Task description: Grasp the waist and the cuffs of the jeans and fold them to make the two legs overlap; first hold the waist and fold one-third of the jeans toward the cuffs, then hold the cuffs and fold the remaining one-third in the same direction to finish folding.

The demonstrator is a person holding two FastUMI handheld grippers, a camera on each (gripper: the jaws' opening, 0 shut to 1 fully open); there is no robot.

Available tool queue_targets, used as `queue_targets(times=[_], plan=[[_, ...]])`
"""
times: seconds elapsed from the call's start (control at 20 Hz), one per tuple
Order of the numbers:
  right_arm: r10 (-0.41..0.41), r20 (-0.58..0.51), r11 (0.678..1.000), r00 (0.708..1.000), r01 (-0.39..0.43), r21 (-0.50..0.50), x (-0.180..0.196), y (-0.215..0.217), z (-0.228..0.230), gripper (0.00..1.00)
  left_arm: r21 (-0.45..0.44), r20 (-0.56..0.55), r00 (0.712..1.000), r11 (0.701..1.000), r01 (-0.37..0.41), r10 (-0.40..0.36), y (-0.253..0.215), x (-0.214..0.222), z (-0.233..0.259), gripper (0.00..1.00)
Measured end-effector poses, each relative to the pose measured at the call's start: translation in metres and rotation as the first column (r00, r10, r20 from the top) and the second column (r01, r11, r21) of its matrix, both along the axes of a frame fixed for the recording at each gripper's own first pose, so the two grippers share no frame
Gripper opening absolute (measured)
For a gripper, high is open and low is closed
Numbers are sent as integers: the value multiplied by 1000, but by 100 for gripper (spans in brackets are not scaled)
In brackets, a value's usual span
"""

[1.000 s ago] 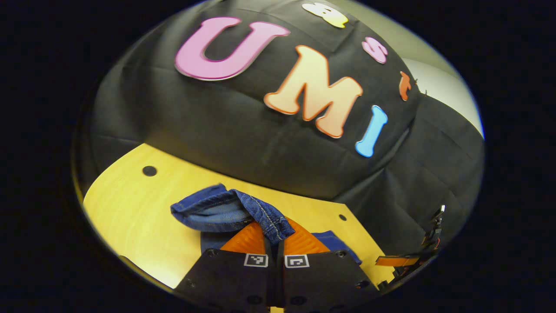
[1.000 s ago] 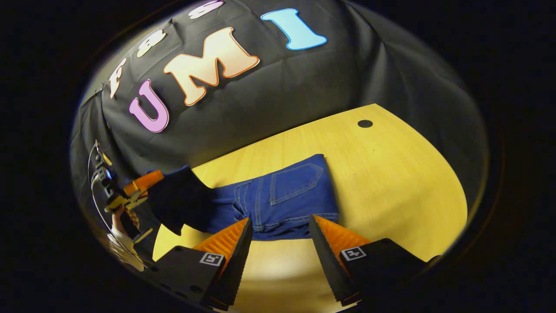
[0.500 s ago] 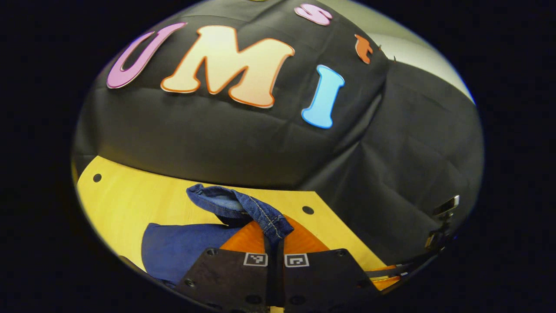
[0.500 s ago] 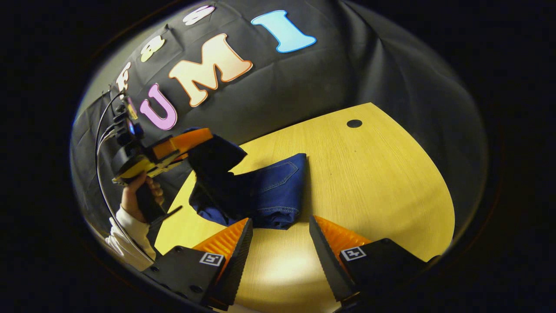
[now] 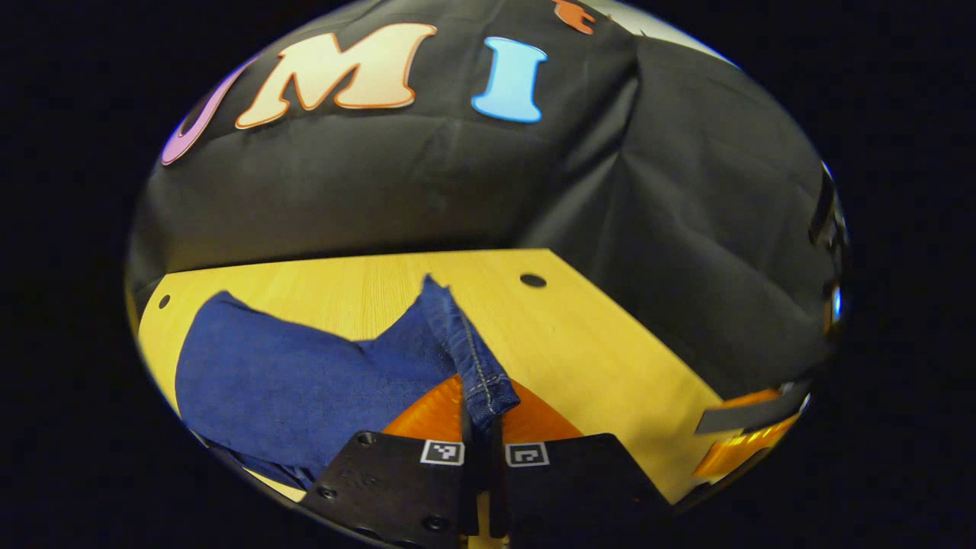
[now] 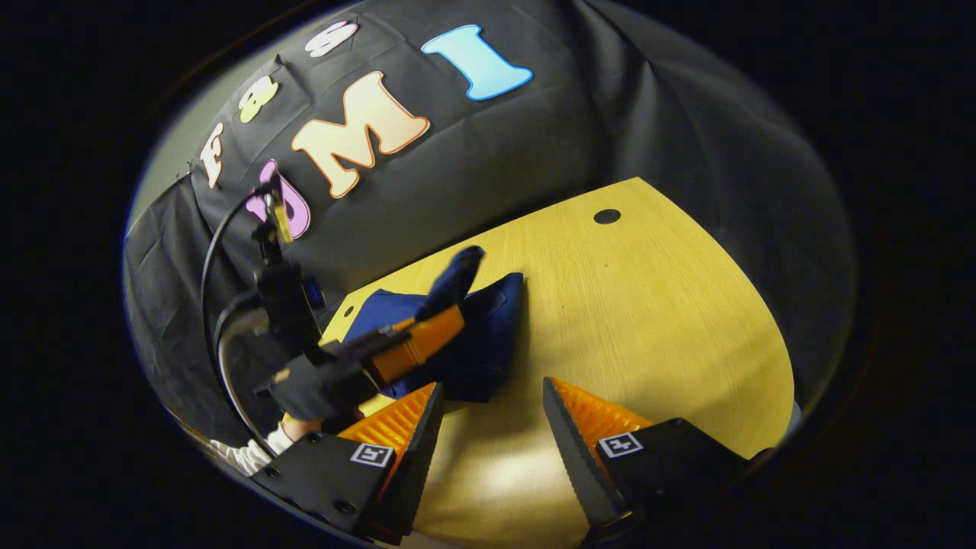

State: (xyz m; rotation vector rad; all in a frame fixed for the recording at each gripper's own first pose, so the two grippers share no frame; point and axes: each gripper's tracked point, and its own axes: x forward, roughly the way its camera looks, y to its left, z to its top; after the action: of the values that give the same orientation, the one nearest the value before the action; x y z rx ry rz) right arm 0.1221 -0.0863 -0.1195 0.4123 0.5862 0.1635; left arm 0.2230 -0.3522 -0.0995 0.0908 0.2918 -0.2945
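The left gripper is clamped on a stitched hem of the jeans, which spread toward 9 o'clock on the table. The right gripper gapes wide, holding nothing, jeans at 11 o'clock.

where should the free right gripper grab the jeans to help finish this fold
Likely the thick folded edge of the jeans nearest the open right gripper, approached straight ahead, low over the table. The left gripper already pinches the stitched cuff hem.
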Motion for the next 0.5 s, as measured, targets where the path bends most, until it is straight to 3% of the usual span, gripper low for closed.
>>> queue_targets(times=[0.05, 0.15, 0.25, 0.5], plan=[[-4, 0, 1000, 1000, 4, -7, 0, -1, 0, 82, 6, -24, 999, 1000, 30, -29, -6, -4, -11, 7], [-12, 6, 1000, 1000, 12, -24, -3, -1, 1, 82, -8, -9, 997, 997, 74, -74, -10, -23, -11, 51], [-19, 14, 999, 1000, 20, -43, -4, 4, 4, 82, -4, 38, 997, 998, 63, -63, 2, -38, 11, 96], [-35, 62, 997, 997, 39, -68, -5, 40, 22, 82, -37, 126, 991, 998, -48, 53, 81, -98, 66, 95]])
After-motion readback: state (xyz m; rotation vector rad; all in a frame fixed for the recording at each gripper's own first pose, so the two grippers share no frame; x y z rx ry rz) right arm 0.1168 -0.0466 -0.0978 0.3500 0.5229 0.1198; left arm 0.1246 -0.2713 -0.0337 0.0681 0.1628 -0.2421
